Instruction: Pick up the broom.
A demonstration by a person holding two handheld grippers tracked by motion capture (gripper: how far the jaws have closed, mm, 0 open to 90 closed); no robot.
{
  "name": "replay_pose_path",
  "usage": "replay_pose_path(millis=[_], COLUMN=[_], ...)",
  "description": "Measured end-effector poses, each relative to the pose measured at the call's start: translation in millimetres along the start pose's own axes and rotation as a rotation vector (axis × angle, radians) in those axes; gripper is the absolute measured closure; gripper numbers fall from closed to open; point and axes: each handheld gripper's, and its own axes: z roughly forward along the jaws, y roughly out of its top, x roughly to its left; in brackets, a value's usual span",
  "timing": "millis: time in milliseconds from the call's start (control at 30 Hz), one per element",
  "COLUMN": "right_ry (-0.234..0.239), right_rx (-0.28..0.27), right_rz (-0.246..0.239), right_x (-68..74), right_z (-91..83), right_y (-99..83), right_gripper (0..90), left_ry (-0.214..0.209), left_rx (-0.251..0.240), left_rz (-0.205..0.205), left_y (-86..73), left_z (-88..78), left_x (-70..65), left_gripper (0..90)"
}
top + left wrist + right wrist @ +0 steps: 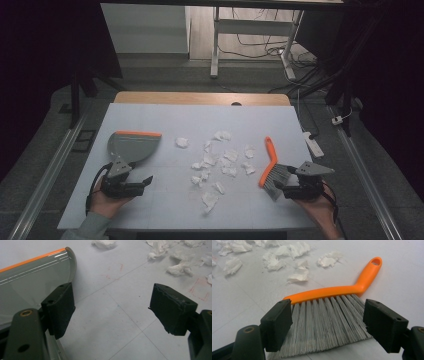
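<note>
The right claw (276,186) stands wide open, its two black jaws apart with nothing pinched between them. In the right gripper view the grey bristles of the brush (329,315) fan out across the gap, lying flat on the worktop (150,120) just ahead of the pads; whether the jaws touch the bristles cannot be told. The brush has a bright orange plastic back that runs along the root of the bristles, then bends at an angle into a short handle ending in an oval hanging hole. In the high view it lies near the right edge of the worktop, handle pointing away from the person.

The left claw (149,180) is also spread open and empty over bare worktop. Just beside its left jaw lies the dustpan (131,145), grey, shallow and smooth, with an orange strip along its far lip.

Between the two tools, scraps of crumpled white paper (220,162) lie scattered across the middle of the pale worktop, one piece off alone nearer the dustpan.
</note>
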Motion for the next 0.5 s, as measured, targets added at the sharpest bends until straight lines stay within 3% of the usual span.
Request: replay_pose_path(millis=[500], right_ry=[-0.005], right_rx=[-0.001], right_rz=[0.001], right_x=[0.7], right_z=[-0.8], right_y=[-0.1], right_gripper=[23.9], left_ry=[-0.002], left_rx=[0.015], left_rz=[0.001], left_y=[-0.2], left_z=[2.9], left_x=[-1.5], left_gripper=[19.4])
